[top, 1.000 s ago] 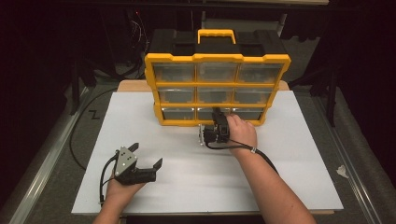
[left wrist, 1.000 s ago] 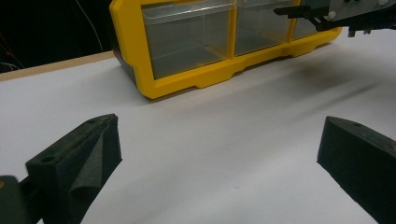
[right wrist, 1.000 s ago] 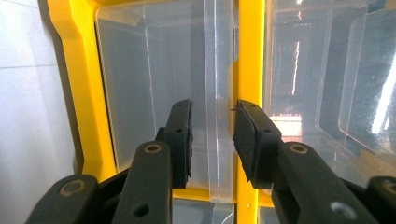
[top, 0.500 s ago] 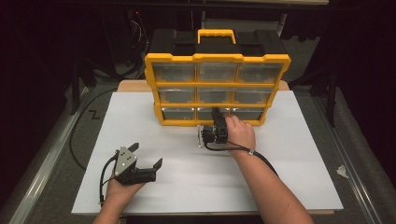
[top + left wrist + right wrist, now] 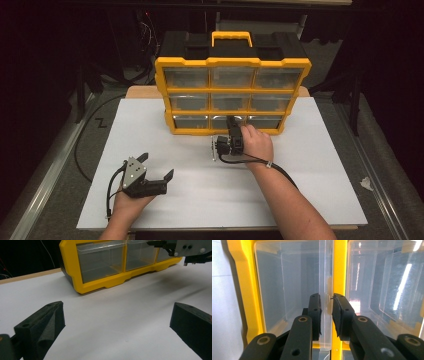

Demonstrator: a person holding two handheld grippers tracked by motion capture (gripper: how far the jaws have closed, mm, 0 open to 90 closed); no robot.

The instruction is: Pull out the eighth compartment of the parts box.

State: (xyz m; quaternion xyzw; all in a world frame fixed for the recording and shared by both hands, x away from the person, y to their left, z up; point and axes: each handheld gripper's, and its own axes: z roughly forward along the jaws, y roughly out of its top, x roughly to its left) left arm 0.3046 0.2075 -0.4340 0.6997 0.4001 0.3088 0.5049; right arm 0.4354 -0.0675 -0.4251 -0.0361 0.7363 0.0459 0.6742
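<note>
The back half of the white table top (image 5: 310,190) is blocked by the upright yellow plastic organiser with clear drawers (image 5: 232,95), which spans most of the width. Narrow strips of bare board are left at either end of it. In front of its bottom row, the middle is taken up by the right gripper (image 5: 233,123) and the hand behind it. The near half is open, apart from the left gripper (image 5: 156,167) resting at the near left.
</note>
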